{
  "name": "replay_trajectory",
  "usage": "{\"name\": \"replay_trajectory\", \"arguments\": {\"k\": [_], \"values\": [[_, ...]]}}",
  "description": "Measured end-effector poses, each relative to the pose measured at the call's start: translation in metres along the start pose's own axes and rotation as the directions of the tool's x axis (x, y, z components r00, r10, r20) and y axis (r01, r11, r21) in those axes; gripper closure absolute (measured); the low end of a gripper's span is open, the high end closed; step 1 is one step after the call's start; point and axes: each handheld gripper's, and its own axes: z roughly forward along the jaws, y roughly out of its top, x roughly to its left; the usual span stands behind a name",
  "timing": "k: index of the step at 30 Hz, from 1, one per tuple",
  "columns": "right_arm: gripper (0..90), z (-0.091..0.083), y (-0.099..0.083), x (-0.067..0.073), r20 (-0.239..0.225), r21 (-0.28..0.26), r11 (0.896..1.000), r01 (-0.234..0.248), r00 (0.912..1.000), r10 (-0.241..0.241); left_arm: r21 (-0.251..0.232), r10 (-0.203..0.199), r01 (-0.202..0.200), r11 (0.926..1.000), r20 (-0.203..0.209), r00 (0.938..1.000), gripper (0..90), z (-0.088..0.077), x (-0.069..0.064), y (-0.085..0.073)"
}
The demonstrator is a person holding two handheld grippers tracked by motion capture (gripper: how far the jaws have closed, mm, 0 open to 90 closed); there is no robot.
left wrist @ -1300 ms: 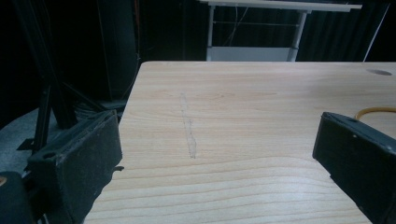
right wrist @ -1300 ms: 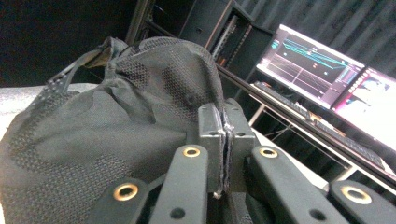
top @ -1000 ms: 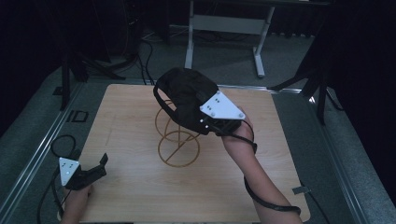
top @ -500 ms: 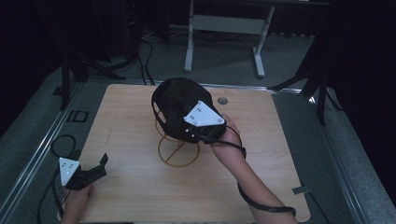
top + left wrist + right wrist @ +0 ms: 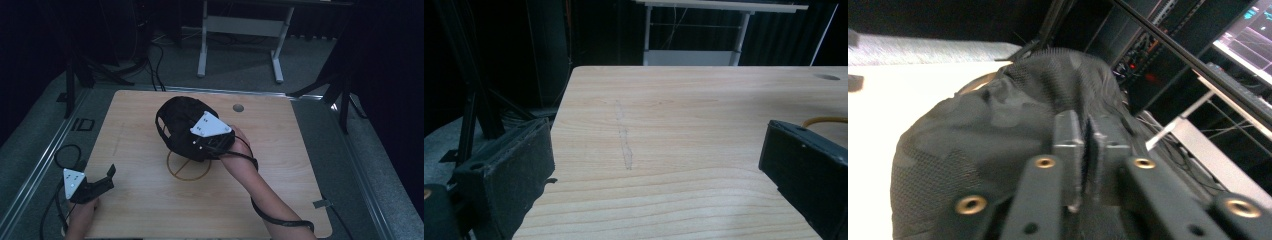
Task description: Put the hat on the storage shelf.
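A black mesh cap (image 5: 180,122) sits over a gold wire stand whose ring base (image 5: 188,172) lies on the middle of the wooden table (image 5: 290,155). My right gripper (image 5: 196,141), under its grey plate, grips the cap's near right side. In the right gripper view its pads (image 5: 1086,125) stand almost together, pinching a thin fold of the cap's fabric (image 5: 998,130); the jaws have just been opening slightly. My left gripper (image 5: 106,176) rests at the table's near left corner. It is open with bare wood between its jaws (image 5: 659,137).
A round hole (image 5: 238,107) sits near the table's far edge. A desk frame (image 5: 240,30) and black tripod legs (image 5: 330,90) stand on the floor beyond. In the left gripper view, part of the gold ring (image 5: 824,120) shows at the right.
My right gripper has carried the cap down and toward the left, over the wire stand. The stand's upright, which showed before, is now hidden under the cap. The left gripper has stayed still.
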Motion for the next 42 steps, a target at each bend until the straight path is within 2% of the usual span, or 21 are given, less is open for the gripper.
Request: {"name": "replay_trajectory", "arguments": {"k": [4, 9, 14, 15, 22, 24, 32, 37, 40, 42], "values": [[61.5, 0.002, 0.002, 0.002, -0.042, 0.007, 1.000, 0.000, 0.9991, 0.000, 0.000, 0.000, 0.000, 1.0000, 0.001, 1.0000, 1.7, 0.000, 0.000, 0.000], [56.2, 0.003, 0.001, 0.002, -0.070, 0.008, 0.999, -0.032, 0.9970, 0.032, 0.000, 0.002, -0.002, 1.0000, 0.001, 1.0000, 1.7, 0.000, 0.000, 0.000], [50.2, 0.003, 0.000, 0.002, -0.080, 0.008, 0.999, -0.036, 0.9962, 0.037, -0.001, 0.001, -0.001, 1.0000, 0.003, 1.0000, 1.7, 0.000, 0.000, 0.000], [46.3, 0.003, 0.000, 0.002, -0.081, 0.006, 0.999, -0.042, 0.9958, 0.043, 0.000, 0.001, -0.001, 1.0000, 0.003, 1.0000, 1.7, 0.000, 0.000, 0.000], [42.6, 0.003, -0.004, -0.002, -0.070, 0.003, 0.997, -0.081, 0.9943, 0.081, -0.001, 0.000, 0.000, 1.0000, 0.003, 1.0000, 1.7, 0.000, 0.000, 0.000], [42.3, 0.003, -0.006, -0.004, -0.079, -0.002, 0.995, -0.098, 0.9921, 0.097, -0.001, 0.001, -0.001, 1.0000, 0.003, 1.0000, 1.7, 0.000, 0.000, 0.000], [41.0, 0.001, -0.006, -0.005, -0.079, -0.008, 0.995, -0.102, 0.9917, 0.101, -0.001, -0.001, 0.001, 1.0000, 0.003, 1.0000, 1.7, 0.000, 0.000, 0.000], [35.3, -0.005, -0.006, -0.009, -0.085, -0.028, 0.992, -0.120, 0.9895, 0.118, -0.001, 0.000, 0.000, 1.0000, 0.003, 1.0000, 1.6, 0.000, 0.000, 0.000], [29.6, -0.009, -0.006, -0.016, -0.075, -0.045, 0.987, -0.157, 0.9853, 0.153, -0.001, 0.000, 0.000, 1.0000, 0.004, 1.0000, 1.7, 0.000, 0.000, 0.000], [29.2, -0.010, -0.007, -0.018, -0.080, -0.046, 0.985, -0.167, 0.9833, 0.163, -0.001, 0.001, -0.001, 1.0000, 0.004, 1.0000, 1.7, 0.000, 0.000, 0.000]]}}
